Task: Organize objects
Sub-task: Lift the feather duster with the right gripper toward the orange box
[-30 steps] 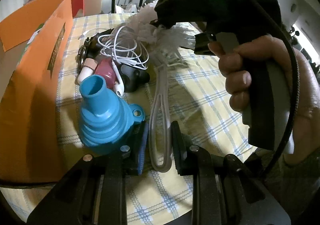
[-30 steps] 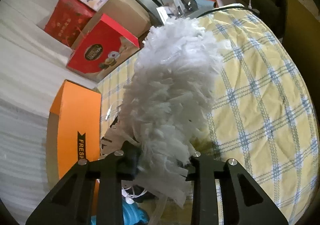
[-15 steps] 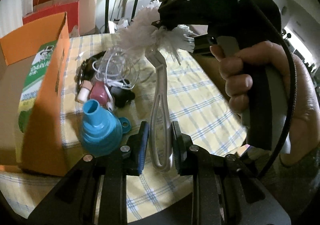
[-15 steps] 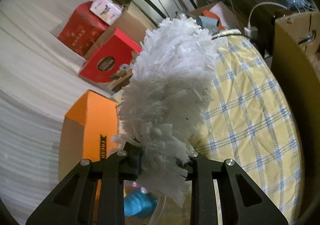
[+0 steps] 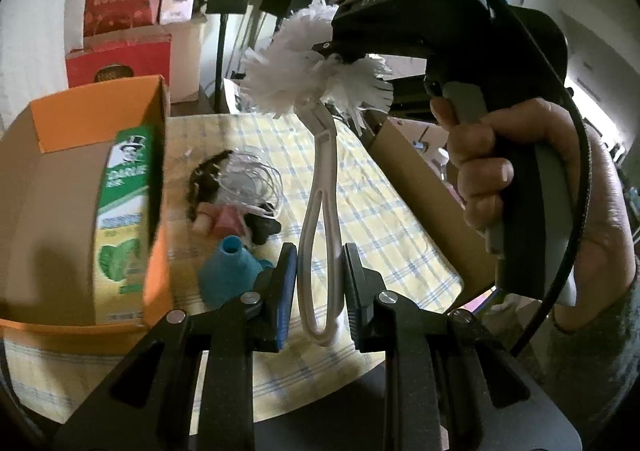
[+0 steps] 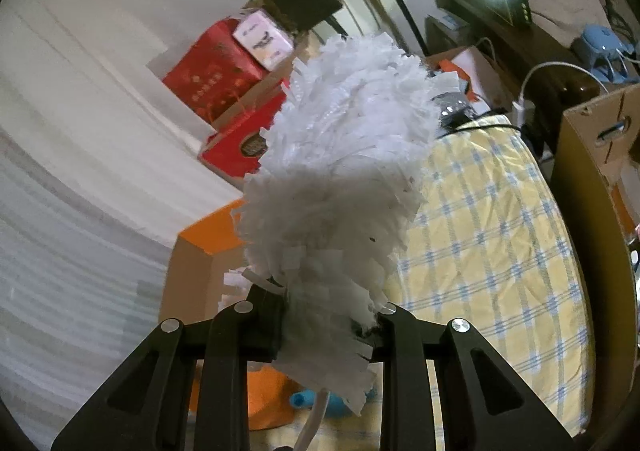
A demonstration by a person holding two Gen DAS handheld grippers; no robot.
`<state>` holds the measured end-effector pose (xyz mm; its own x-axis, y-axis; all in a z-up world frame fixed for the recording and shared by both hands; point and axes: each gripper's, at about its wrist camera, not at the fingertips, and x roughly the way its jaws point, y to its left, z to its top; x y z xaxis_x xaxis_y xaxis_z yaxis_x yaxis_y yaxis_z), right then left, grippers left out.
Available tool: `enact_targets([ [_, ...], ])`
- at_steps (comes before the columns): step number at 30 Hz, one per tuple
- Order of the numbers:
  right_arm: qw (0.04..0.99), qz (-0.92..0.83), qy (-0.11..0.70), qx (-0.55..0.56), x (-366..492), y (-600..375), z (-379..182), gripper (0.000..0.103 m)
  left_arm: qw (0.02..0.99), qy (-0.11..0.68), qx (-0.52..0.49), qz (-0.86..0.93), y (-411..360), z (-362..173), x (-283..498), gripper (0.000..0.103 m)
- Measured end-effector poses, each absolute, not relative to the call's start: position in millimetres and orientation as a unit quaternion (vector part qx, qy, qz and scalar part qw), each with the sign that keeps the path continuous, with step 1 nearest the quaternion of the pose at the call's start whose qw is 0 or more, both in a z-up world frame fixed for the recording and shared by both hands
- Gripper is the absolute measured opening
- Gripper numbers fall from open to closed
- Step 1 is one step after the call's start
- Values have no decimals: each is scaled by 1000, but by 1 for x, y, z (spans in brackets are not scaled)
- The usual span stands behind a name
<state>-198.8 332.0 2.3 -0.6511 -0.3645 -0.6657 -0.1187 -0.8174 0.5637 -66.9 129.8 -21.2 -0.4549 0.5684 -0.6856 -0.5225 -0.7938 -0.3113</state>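
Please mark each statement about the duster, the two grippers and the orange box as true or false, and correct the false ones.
1. The left gripper is shut on the looped handle of the white duster. True.
2. The right gripper is open and holds nothing. False: it is shut on the fluffy head of the duster.
3. The duster lies flat on the checked tablecloth. False: it is held above the cloth between the two grippers.
4. A green toothpaste carton is inside the orange box. True.
5. The blue funnel is inside the orange box. False: it sits on the tablecloth beside the box.
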Motion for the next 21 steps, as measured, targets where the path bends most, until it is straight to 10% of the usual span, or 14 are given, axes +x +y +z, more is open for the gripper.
enact_targets([
  [21,145,-843,-279,436,-234,214,10,24,258,-47,-397,880,7,-2,-77,21],
])
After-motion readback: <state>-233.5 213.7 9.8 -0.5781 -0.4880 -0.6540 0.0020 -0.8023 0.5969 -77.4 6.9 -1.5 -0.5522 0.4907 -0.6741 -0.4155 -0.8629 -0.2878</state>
